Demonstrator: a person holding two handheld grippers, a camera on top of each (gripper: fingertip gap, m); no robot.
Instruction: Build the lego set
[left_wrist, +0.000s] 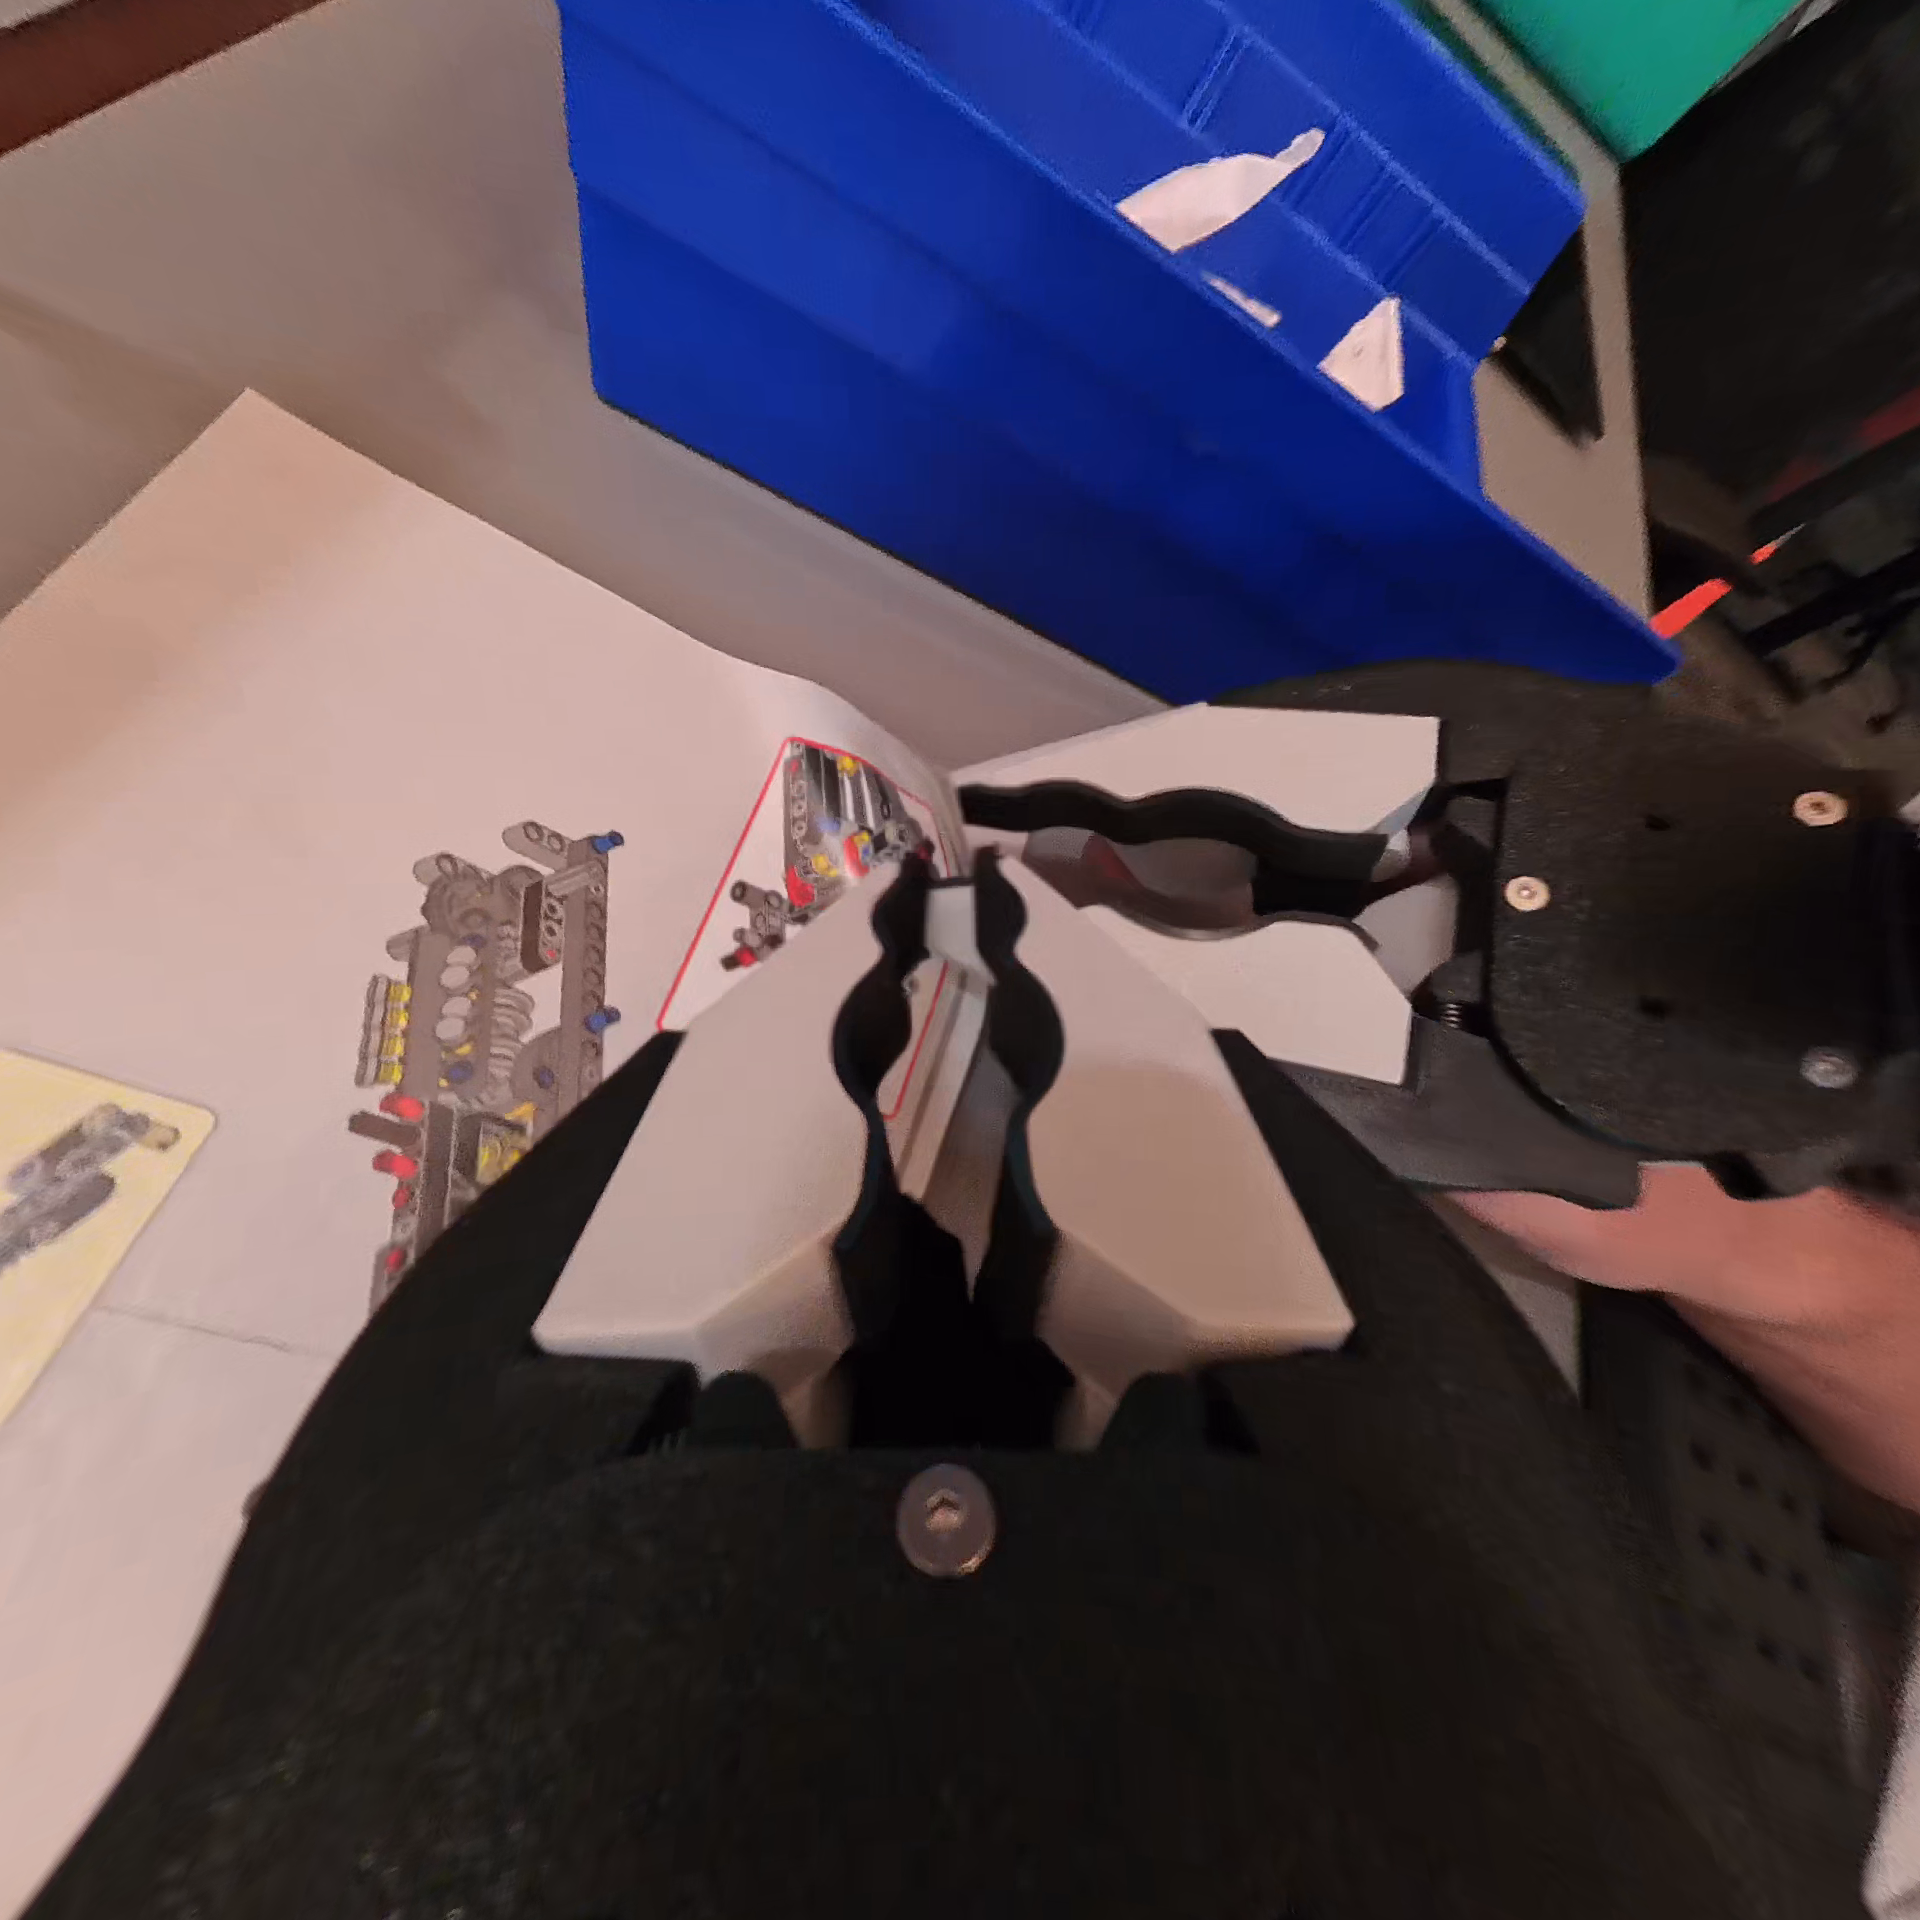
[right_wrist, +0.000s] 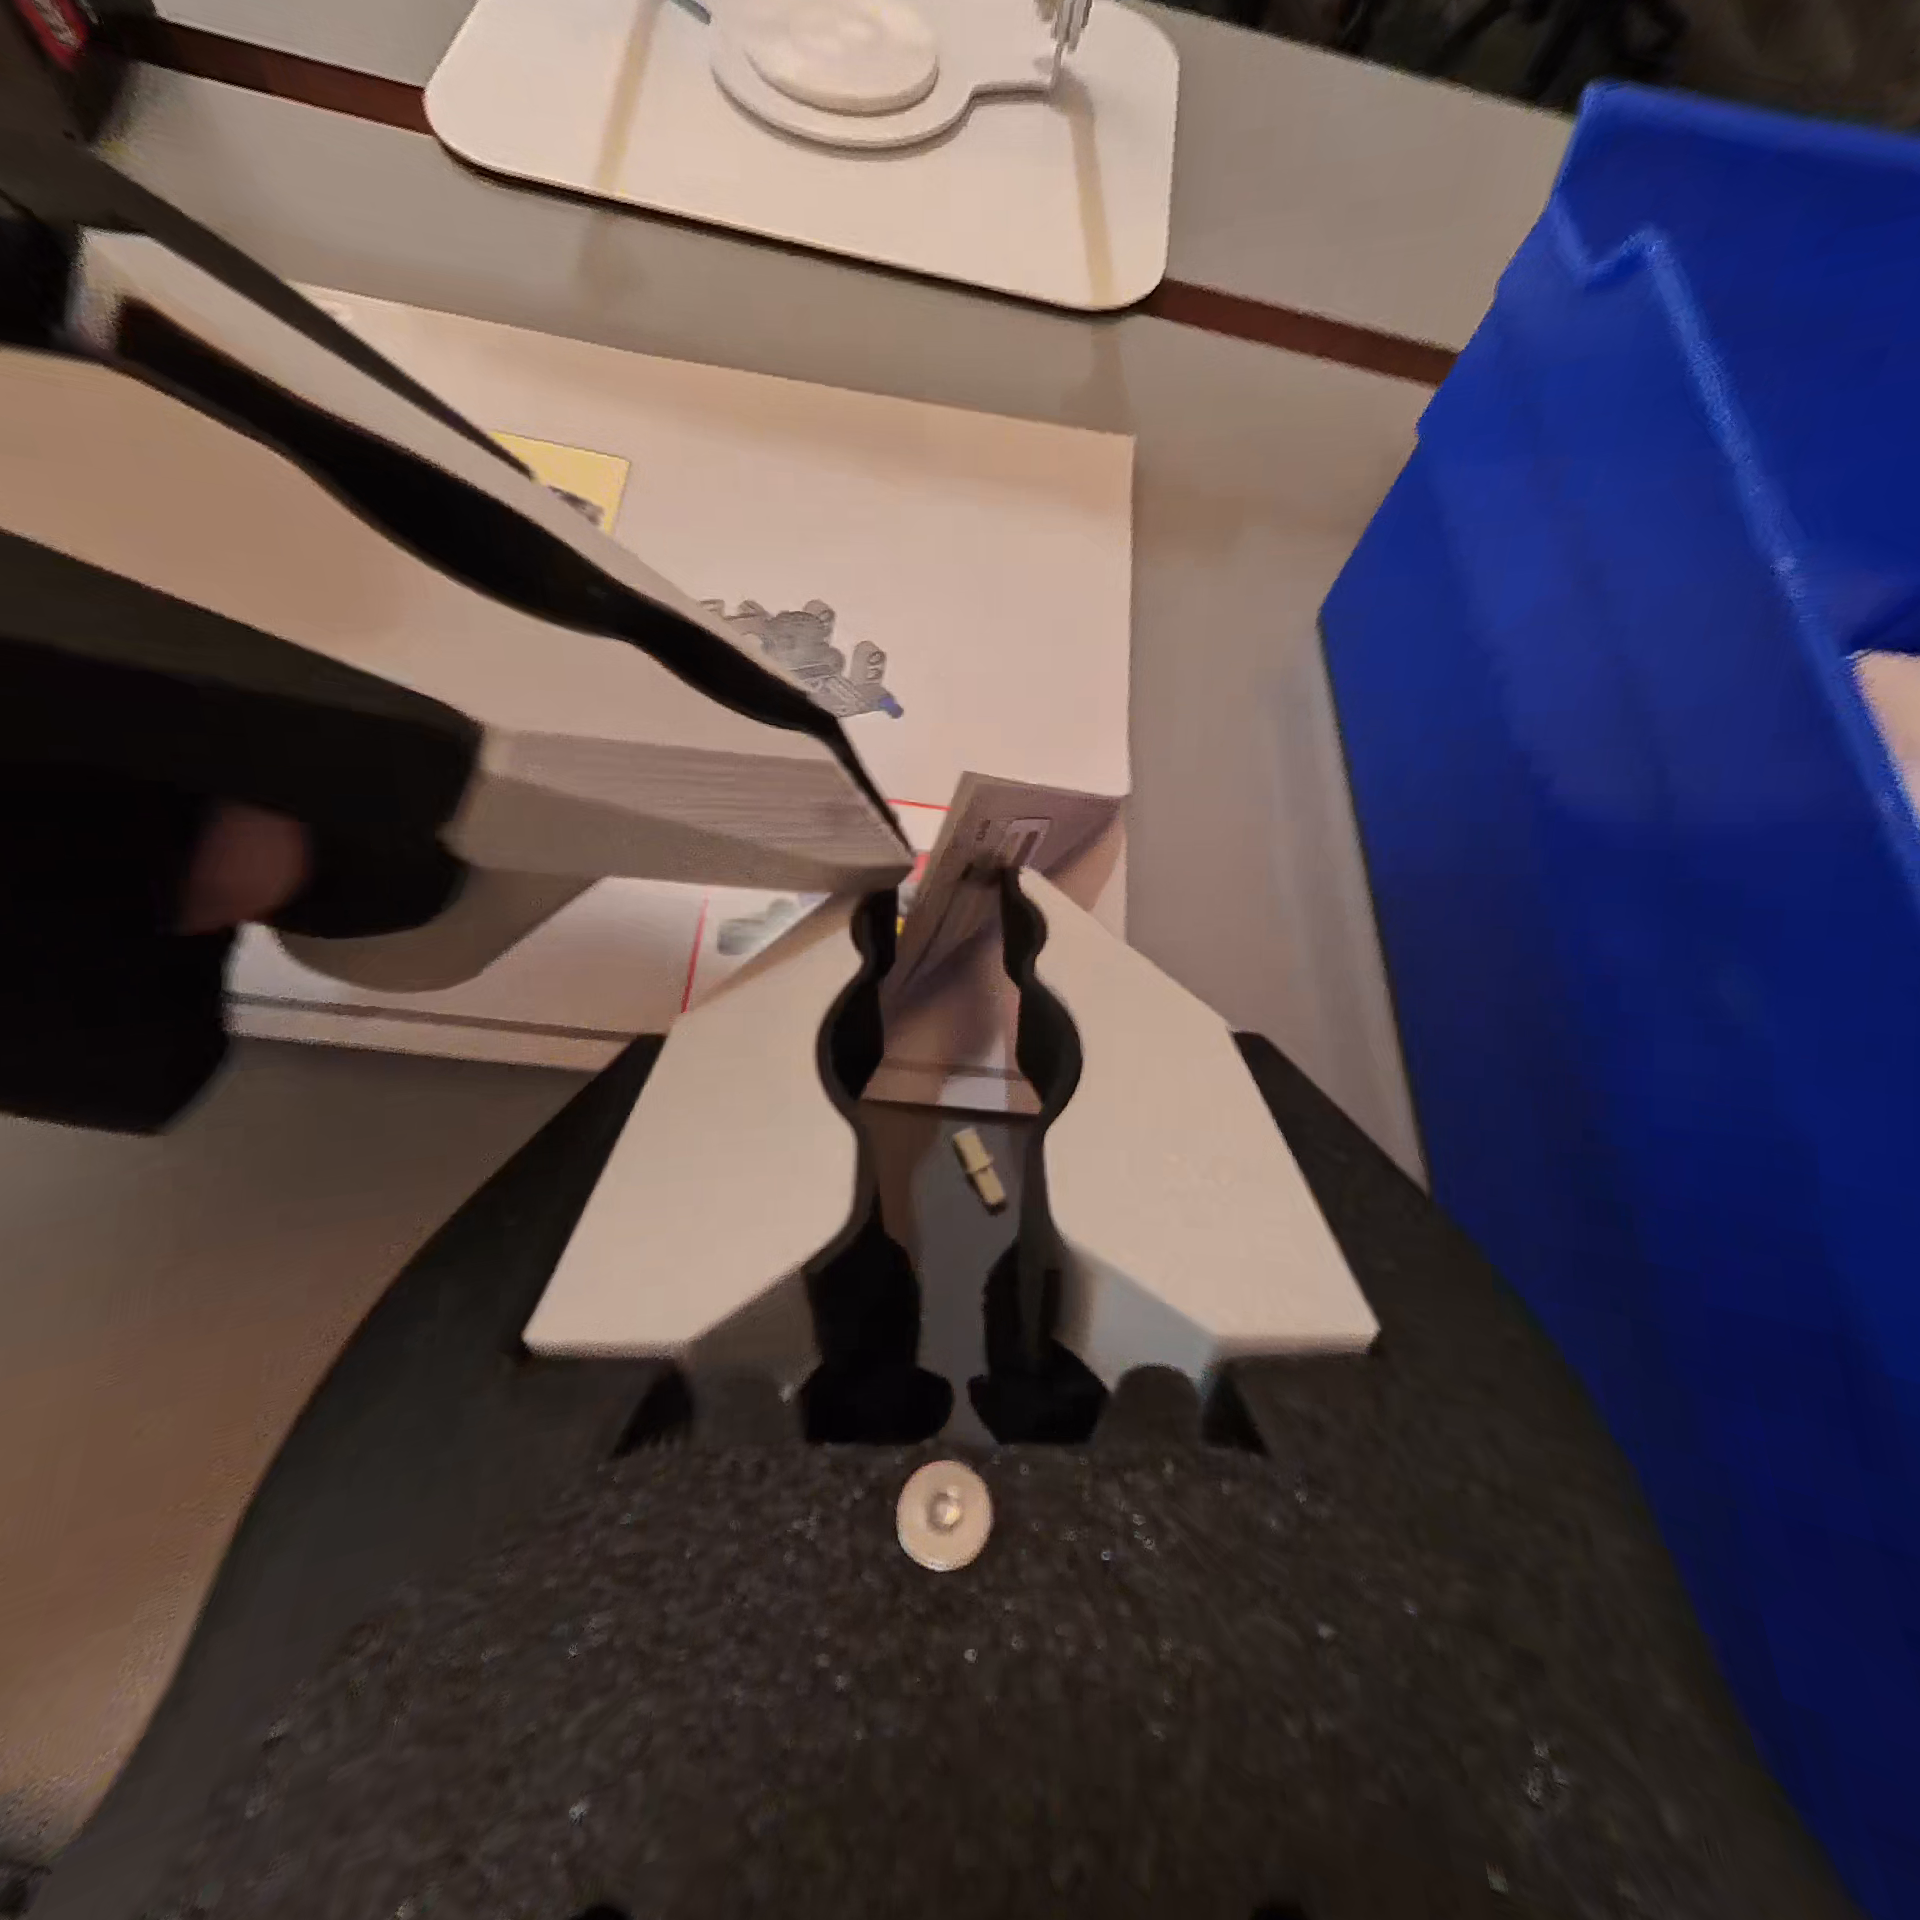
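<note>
Left gripper (left_wrist: 951, 894), centre of the left wrist view: jaws narrow, tips pinching the lifted corner of a page of the instruction booklet (left_wrist: 416, 727). The booklet lies open on the pale surface (left_wrist: 260, 260), filling the left half of that frame, with printed drawings of a grey model on it (the printing is blurred).

Right gripper (right_wrist: 951, 894), centre of the right wrist view: jaws also narrow, with a sheaf of raised page edges between the tips; whether the pads actually press the paper I cannot tell. In the left wrist view this gripper enters from the right edge, with a hand (left_wrist: 1714, 1299) under it, its tips meeting the left gripper's at the page corner.

A small tan lego pin (right_wrist: 979, 1169) lies on the dark patch between the right gripper's fingers, low in the frame.

Blue bin (left_wrist: 1039, 364) stands at upper right of the left wrist view, just beside the booklet; white scraps inside. A white tray (right_wrist: 1039, 208) sits at the top of the right wrist view, well apart.
</note>
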